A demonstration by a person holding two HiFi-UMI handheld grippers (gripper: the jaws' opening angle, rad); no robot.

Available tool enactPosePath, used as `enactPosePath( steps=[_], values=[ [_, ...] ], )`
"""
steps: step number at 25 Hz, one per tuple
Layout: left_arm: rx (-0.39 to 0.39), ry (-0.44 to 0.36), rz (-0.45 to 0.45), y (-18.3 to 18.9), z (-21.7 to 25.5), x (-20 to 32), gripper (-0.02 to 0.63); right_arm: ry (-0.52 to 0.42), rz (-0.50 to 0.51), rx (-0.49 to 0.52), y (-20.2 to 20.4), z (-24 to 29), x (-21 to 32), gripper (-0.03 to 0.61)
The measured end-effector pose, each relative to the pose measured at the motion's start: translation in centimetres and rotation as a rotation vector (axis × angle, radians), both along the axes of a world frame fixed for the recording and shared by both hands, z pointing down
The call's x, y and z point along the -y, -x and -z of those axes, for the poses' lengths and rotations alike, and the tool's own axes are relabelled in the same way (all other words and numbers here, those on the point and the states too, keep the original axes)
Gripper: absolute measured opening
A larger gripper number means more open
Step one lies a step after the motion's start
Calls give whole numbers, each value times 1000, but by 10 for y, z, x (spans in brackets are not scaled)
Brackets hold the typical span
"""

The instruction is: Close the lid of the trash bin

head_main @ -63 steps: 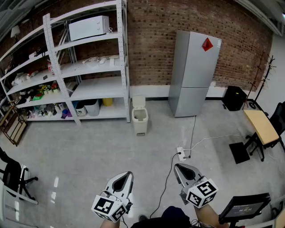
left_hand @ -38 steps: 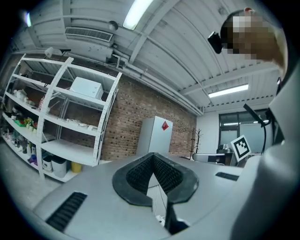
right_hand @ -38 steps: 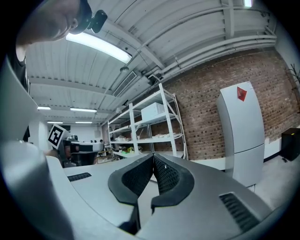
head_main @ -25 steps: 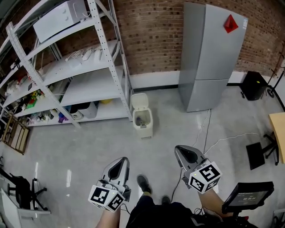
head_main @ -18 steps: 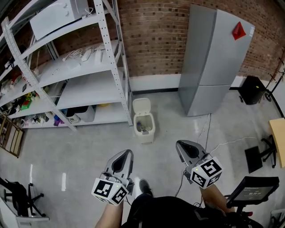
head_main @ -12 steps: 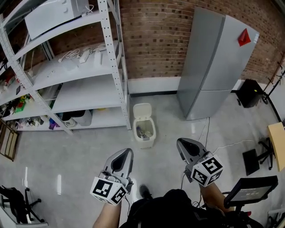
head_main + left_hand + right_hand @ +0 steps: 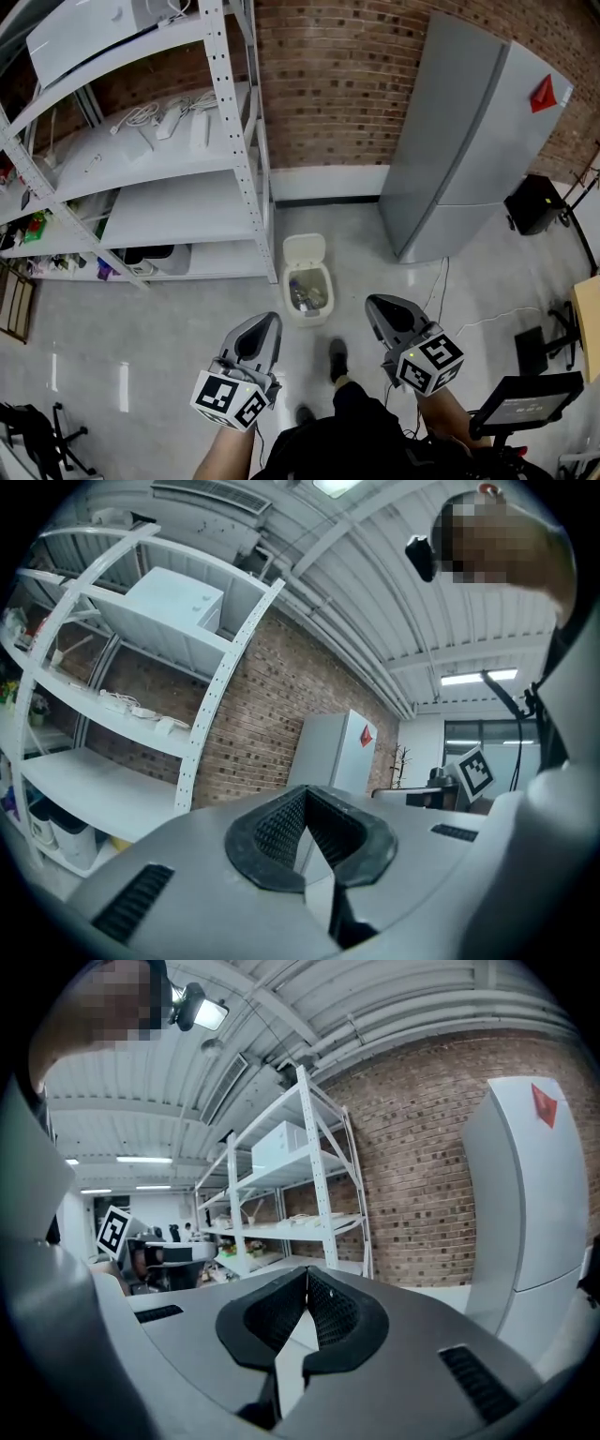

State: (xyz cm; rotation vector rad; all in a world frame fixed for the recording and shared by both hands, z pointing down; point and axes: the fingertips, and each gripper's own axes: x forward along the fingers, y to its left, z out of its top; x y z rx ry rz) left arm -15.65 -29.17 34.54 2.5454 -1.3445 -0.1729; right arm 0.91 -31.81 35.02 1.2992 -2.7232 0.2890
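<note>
A small cream trash bin point(image 7: 307, 293) stands on the floor by the foot of the white shelving, its lid point(image 7: 304, 248) tipped up and back, rubbish showing inside. My left gripper point(image 7: 261, 330) hangs shut just below and left of the bin. My right gripper point(image 7: 382, 313) is shut as well, to the bin's right. Neither touches the bin. In the left gripper view the jaws point(image 7: 305, 810) meet at the tips with nothing between them. The right gripper view shows its jaws point(image 7: 307, 1288) pressed together and empty. The bin does not appear in either gripper view.
White metal shelving point(image 7: 169, 150) with a microwave point(image 7: 89, 33) stands left of the bin. A grey fridge point(image 7: 469, 150) stands to its right against the brick wall. A white cable point(image 7: 441, 281) runs over the floor. The person's shoe point(image 7: 337, 357) is between the grippers.
The bin has come much closer and lower in the head view as the person walked toward it. Both grippers stay shut and held in front.
</note>
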Motion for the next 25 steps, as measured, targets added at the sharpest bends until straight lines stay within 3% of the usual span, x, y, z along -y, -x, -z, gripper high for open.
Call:
enactPosePath(
  steps=[10,16,25],
  values=[
    [70,15,43,-36,4,167,-2,-32,76,64,-29,5,166,8],
    [132,26,103,-48,8,234,-2,13,110,75,-42,-1,245,8],
    [176,131,90,-36,-48,309,-2,80,90,33,-26,-48,319,8]
  ],
)
